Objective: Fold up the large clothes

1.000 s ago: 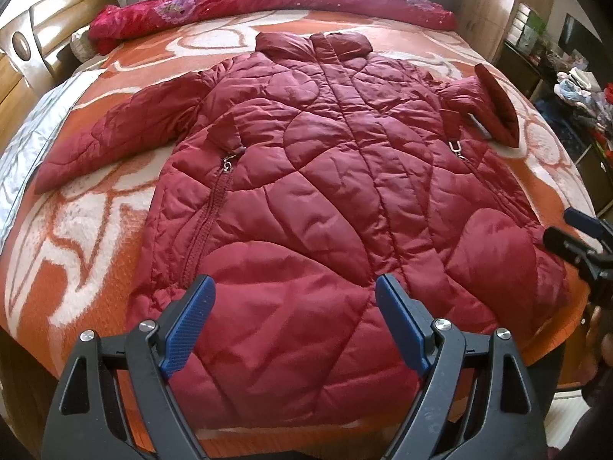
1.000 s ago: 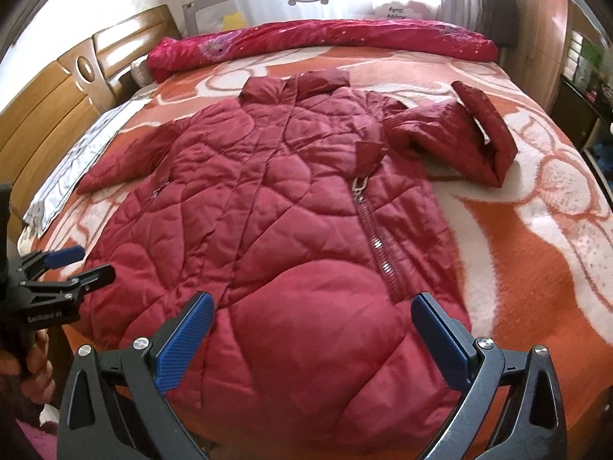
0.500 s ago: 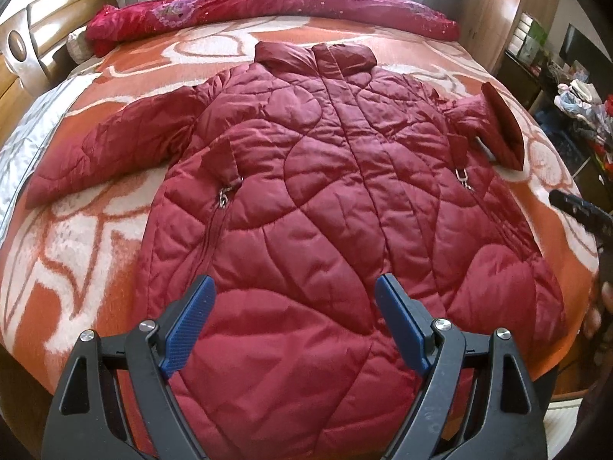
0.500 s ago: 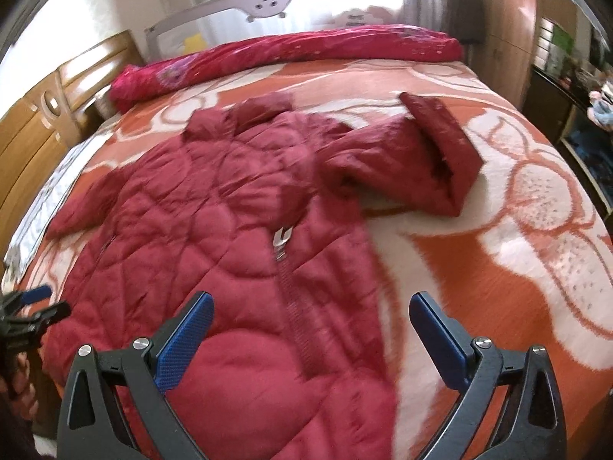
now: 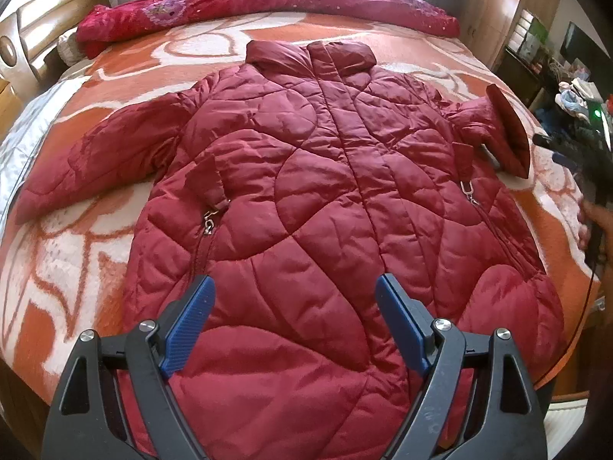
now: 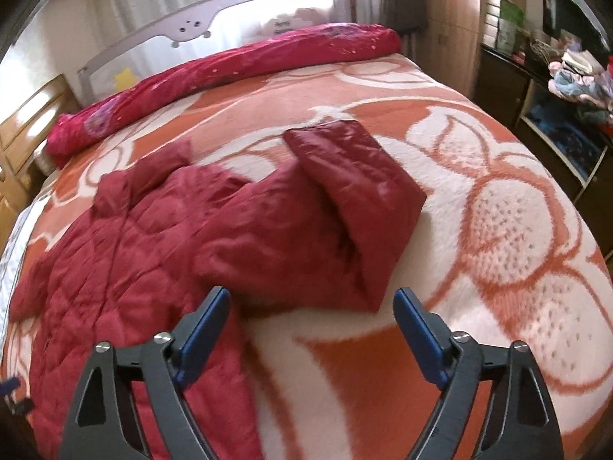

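Observation:
A dark red quilted coat [image 5: 314, 199] lies flat on the bed, collar far, hem near me. Its left sleeve [image 5: 95, 157] stretches out to the left. Its right sleeve [image 6: 345, 214] is folded back on itself, cuff end near. My left gripper [image 5: 295, 306] is open and empty, hovering over the coat's lower middle. My right gripper [image 6: 310, 318] is open and empty, just short of the folded sleeve's near edge; it also shows at the right edge of the left wrist view [image 5: 567, 149].
The bed has an orange and white floral blanket [image 6: 498, 230]. A rolled red quilt [image 5: 268, 4] lies along the far side. A wooden headboard [image 5: 46, 34] is at the left. A dark shelf with clothes [image 6: 567, 88] stands to the right of the bed.
My right gripper has swung right and forward, from the coat's hem to the folded right sleeve. My left gripper has moved forward over the coat's lower part. Both stayed open.

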Motion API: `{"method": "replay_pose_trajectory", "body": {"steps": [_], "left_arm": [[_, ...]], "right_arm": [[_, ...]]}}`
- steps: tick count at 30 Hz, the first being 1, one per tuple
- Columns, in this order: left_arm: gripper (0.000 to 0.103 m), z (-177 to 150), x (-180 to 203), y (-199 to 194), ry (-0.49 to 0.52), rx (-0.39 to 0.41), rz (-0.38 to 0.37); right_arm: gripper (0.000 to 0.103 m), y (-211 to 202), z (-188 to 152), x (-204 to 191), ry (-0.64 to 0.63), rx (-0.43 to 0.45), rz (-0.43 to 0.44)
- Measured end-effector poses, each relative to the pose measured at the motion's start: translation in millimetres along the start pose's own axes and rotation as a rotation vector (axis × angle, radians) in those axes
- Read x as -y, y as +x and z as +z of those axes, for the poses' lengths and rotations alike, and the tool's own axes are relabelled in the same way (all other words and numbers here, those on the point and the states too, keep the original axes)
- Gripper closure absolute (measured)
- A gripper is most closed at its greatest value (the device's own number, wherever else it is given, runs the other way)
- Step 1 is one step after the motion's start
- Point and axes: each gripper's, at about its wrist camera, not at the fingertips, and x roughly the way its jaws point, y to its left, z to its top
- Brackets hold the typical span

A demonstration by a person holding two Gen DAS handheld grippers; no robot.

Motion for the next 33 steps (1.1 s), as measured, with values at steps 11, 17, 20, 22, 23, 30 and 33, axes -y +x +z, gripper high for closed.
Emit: {"method": "replay_pose_trajectory", "body": {"steps": [11, 17, 20, 22, 23, 30, 33], "left_arm": [[0.017, 13, 5, 20, 0.007, -0.029, -0.008], [0.017, 20, 8, 30, 0.010, -0.040, -0.021], [0.017, 23, 8, 34, 0.011, -0.039, -0.027], [0.017, 25, 6, 36, 0.008, -0.039, -0.035], [0.017, 26, 5, 36, 0.006, -0.038, -0.039], [0.017, 37, -14, 37, -0.039, -0.034, -0.140], [0.017, 46, -26, 36, -0.075, -0.032, -0.218]], "right_arm": [[0.036, 74, 35, 23, -0.021, -0.059, -0.117], [0.086, 80, 43, 34, 0.016, -0.047, -0.118], [0.089, 65, 48, 23, -0.010, 0.009, -0.075], [0.090, 55, 51, 9, -0.044, 0.043, -0.038], [0.090, 50, 51, 2, -0.060, 0.059, -0.015], [0.091, 19, 46, -78, -0.238, 0.162, 0.182], [0.091, 13, 40, -117, -0.328, 0.180, 0.259]]}}
